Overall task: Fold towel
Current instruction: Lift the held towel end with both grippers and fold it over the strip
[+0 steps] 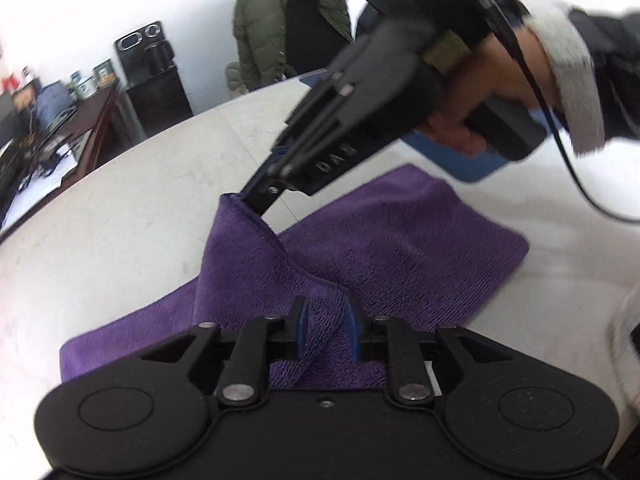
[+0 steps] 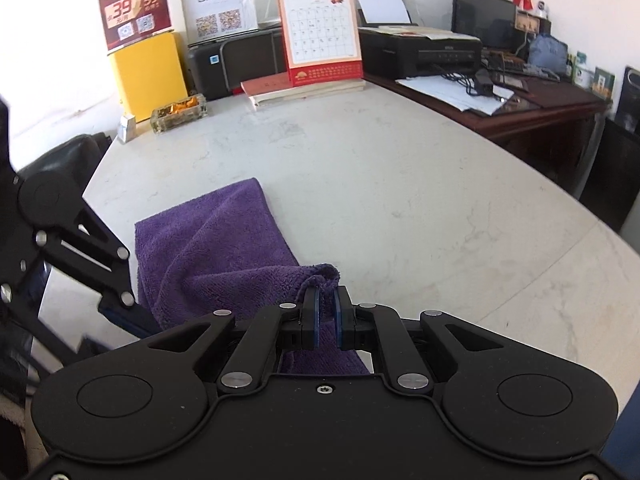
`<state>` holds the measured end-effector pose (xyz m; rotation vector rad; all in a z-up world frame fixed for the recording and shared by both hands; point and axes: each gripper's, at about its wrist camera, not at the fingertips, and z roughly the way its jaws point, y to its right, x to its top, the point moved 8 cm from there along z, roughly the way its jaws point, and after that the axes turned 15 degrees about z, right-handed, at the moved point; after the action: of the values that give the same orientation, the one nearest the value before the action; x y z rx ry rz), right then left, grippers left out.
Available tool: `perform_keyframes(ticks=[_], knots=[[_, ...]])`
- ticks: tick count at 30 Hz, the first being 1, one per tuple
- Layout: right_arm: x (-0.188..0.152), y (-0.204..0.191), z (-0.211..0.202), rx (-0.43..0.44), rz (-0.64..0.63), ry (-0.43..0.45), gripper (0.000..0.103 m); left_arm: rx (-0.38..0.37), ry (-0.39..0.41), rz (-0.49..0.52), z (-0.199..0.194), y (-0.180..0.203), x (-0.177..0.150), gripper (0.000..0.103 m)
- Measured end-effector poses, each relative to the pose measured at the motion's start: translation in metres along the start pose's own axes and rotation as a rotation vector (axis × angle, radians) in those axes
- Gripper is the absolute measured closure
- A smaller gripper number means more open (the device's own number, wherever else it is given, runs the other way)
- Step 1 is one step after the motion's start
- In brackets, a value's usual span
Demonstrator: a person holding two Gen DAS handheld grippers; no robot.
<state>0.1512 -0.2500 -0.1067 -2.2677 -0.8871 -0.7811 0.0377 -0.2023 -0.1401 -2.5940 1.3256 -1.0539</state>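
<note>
A purple towel [image 1: 400, 240] lies on a pale table [image 1: 120, 220], already doubled into a long strip, with 1 edge lifted off the surface. 2 hand-held grippers hold that edge. The left gripper [image 1: 326, 330] has its jaws clenched on a bunched corner of cloth. The right gripper [image 2: 326, 314] pinches the other corner, its jaws closed on a small tuft; a hand [image 1: 460, 120] grips its handle. Between the 2 grips the lifted edge runs as a raised ridge, while the rest of the towel stays flat on the table. This looks like a fold in mid-carry. Next, both corners likely need to travel together, level, across the flat part and land on the far edge before letting go.
</note>
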Motion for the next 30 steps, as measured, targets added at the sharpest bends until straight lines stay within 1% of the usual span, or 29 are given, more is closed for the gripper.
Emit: perform_keyframes(ticks=[3, 6, 7, 11, 12, 14, 15, 17, 22, 24, 27, 30], knots=[[-0.003, 0.005, 0.005, 0.004, 0.026, -0.011, 0.096, -0.018, -0.014, 0.038, 0.014, 0.002, -0.001, 0.084], [-0.005, 0.008, 0.007, 0.012, 0.054, -0.016, 0.096, -0.015, -0.037, 0.087, 0.024, 0.004, -0.004, 0.083], [-0.006, 0.008, 0.007, 0.015, 0.064, -0.018, 0.096, -0.014, -0.033, 0.097, 0.024, 0.004, -0.003, 0.083], [-0.009, 0.008, 0.008, 0.018, 0.094, -0.012, 0.096, -0.037, -0.028, 0.109, 0.027, 0.001, -0.005, 0.083], [-0.010, 0.008, 0.008, 0.018, 0.101, -0.011, 0.096, -0.048, -0.028, 0.097, 0.028, -0.001, -0.005, 0.085], [-0.012, 0.008, 0.008, 0.019, 0.115, -0.008, 0.096, -0.058, -0.028, 0.077, 0.028, -0.004, -0.006, 0.094], [-0.013, 0.008, 0.008, 0.020, 0.123, -0.006, 0.096, -0.059, -0.027, 0.072, 0.027, -0.004, -0.006, 0.095], [-0.013, 0.018, 0.010, 0.020, 0.145, 0.004, 0.096, -0.074, -0.019, 0.037, 0.025, -0.006, -0.006, 0.099], [-0.013, 0.016, 0.003, 0.027, 0.164, 0.024, 0.096, -0.140, 0.047, -0.091, 0.006, -0.014, -0.004, 0.099], [-0.011, 0.015, -0.001, 0.031, 0.158, 0.032, 0.096, -0.179, 0.091, -0.163, -0.006, -0.020, -0.003, 0.099], [-0.007, 0.012, -0.008, 0.037, 0.146, 0.046, 0.096, -0.215, 0.166, -0.269, -0.029, -0.030, -0.002, 0.099], [0.000, 0.008, -0.020, 0.035, 0.131, 0.074, 0.096, -0.245, 0.244, -0.341, -0.053, -0.040, 0.003, 0.099]])
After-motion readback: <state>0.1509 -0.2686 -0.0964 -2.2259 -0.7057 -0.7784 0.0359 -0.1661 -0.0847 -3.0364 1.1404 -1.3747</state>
